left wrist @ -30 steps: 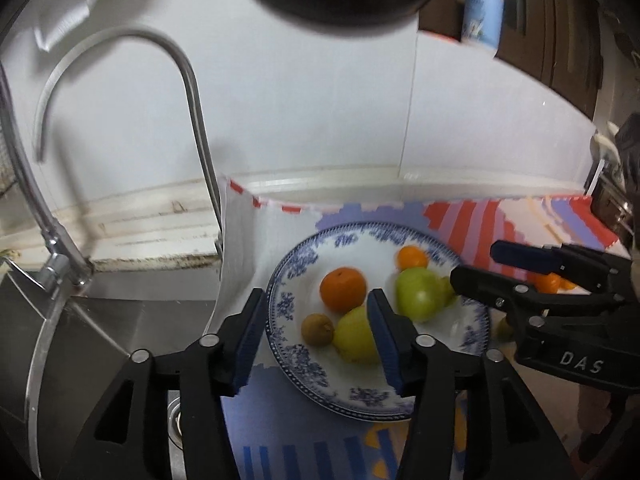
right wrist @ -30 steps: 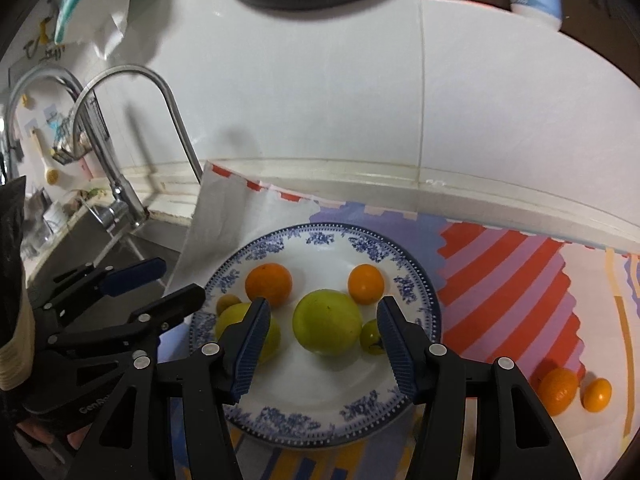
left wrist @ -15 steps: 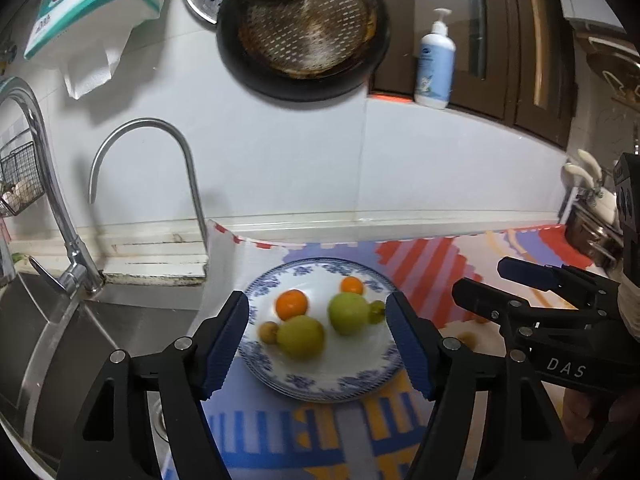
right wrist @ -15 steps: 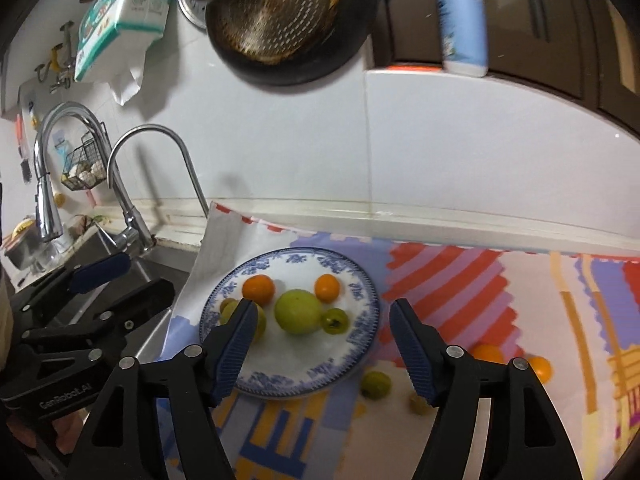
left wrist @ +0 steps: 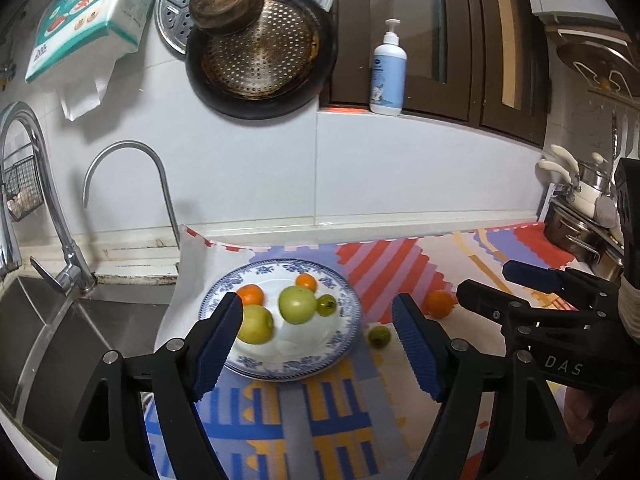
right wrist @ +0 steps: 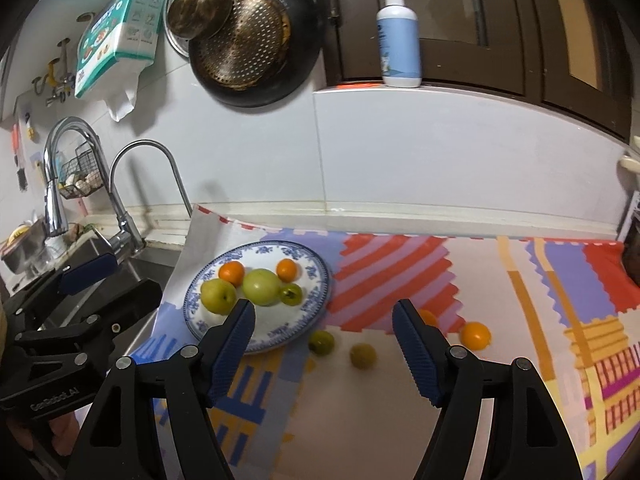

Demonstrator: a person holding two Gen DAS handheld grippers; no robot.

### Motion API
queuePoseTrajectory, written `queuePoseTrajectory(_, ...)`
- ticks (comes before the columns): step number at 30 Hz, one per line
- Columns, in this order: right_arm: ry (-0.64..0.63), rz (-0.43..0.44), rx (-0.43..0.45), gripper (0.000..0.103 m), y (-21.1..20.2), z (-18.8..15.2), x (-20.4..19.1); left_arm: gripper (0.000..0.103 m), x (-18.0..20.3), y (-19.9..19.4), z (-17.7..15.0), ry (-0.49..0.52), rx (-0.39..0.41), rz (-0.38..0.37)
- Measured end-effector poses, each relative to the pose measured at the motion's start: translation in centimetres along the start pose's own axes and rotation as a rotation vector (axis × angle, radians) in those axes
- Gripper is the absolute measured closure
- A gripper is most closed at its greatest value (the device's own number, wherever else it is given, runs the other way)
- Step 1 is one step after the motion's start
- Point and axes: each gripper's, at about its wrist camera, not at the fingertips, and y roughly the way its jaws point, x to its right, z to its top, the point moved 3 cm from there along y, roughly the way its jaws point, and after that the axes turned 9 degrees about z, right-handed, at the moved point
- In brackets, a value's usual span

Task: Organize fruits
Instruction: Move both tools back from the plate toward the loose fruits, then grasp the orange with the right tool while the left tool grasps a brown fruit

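A blue-patterned plate [left wrist: 347, 300] [right wrist: 320, 280] on the colourful mat holds a green apple [left wrist: 297, 304] [right wrist: 261, 286], a yellow-green fruit [left wrist: 255, 324] [right wrist: 218, 295], two oranges [left wrist: 250, 294] [right wrist: 286, 269] and a small dark green fruit [left wrist: 326, 305]. Loose on the mat lie a small green fruit [left wrist: 379, 336] [right wrist: 321, 342], a yellowish one [right wrist: 363, 355] and two oranges [left wrist: 439, 303] [right wrist: 475, 335]. My left gripper [left wrist: 317, 302] [right wrist: 128, 276] hovers short of the plate, its jaws opening, nothing between them. My right gripper [right wrist: 323, 308] [left wrist: 486, 280] stands open and empty to its right.
A steel sink [left wrist: 48, 320] with two faucets [left wrist: 120, 152] lies left of the mat. Pans [left wrist: 256, 52] and a tissue pack [left wrist: 84, 16] hang on the wall; a soap bottle [left wrist: 388, 76] stands on the ledge. Pots [left wrist: 580, 224] sit at far right.
Both grippers drew back and upward from the plate while their jaws widened. The fruit they framed stays on the plate, and the loose fruit on the mat has come into view.
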Motion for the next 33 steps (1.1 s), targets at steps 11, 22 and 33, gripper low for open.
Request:
queuePoseTrajectory(11, -0.022, -0.008, 0.024, 0.031, -3.0, -0.4, 4.0, 0.026, 4.5, -1.7, 0.1, -0.028, 0.024, 0.028)
queuePoseTrajectory(22, -0.049, -0.006, 0.019, 0.031, -4.1, -0.5, 8.0, 0.026, 8.8, -1.2, 0.0, -0.044, 0.016, 0.050)
queuePoseTrajectory(33, -0.039, 0.014, -0.032, 0.031, -2.1, -1.5, 11.7, 0.027, 11.8, 1.6, -1.1, 0.000, -0.030, 0.069)
